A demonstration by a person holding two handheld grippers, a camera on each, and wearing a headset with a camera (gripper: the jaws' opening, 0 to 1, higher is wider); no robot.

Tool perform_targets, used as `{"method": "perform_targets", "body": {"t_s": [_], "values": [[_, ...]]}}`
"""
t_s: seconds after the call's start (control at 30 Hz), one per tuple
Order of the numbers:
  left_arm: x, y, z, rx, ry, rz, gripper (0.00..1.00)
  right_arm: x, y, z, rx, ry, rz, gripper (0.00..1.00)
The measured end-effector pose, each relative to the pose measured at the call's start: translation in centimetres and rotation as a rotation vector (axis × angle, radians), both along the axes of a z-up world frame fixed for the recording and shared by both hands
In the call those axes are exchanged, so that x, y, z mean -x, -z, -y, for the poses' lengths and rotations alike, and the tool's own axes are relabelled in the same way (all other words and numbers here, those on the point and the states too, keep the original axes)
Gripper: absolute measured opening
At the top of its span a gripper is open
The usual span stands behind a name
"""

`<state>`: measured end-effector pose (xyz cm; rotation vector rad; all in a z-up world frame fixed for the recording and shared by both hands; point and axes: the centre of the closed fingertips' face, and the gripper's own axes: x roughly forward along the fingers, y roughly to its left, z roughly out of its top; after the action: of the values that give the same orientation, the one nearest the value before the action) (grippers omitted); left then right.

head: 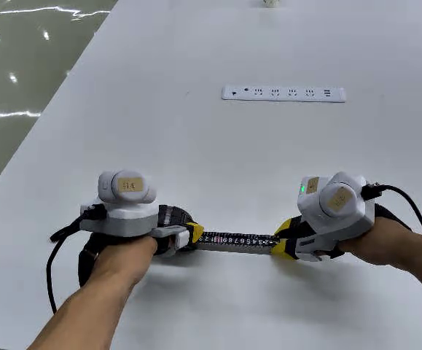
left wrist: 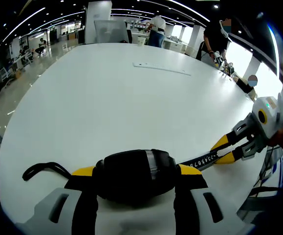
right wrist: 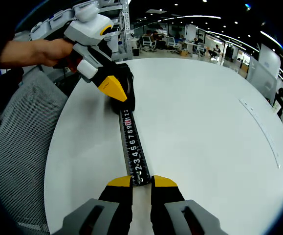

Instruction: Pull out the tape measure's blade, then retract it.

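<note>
A black tape measure case [head: 176,221] [left wrist: 135,175] [right wrist: 123,88] rests on the white table, held between the yellow-tipped fingers of my left gripper [head: 183,235] [left wrist: 137,172], which is shut on it. Its dark numbered blade [head: 237,240] [right wrist: 133,154] [left wrist: 205,159] runs a short way out to the right along the table. My right gripper [head: 282,238] [right wrist: 141,182] is shut on the blade's free end, its yellow tips pinching it. In the left gripper view the right gripper [left wrist: 225,150] appears at the right edge, holding the blade tip.
A white power strip [head: 283,93] [left wrist: 162,68] [right wrist: 259,128] lies flat farther back on the table. The table's left edge [head: 43,109] borders a shiny floor. Black cables [head: 50,262] trail from both grippers. People stand at the table's far end [left wrist: 214,39].
</note>
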<state>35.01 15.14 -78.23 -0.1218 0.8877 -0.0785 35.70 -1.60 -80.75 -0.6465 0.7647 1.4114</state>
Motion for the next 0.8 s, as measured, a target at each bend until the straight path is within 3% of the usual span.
{"method": "perform_targets", "body": {"t_s": [0.8], "values": [[0.0,0.0,0.0,0.003,0.002,-0.002,0.58,0.2,0.0,-2.2,-0.006,-0.016,0.009,0.10]]}}
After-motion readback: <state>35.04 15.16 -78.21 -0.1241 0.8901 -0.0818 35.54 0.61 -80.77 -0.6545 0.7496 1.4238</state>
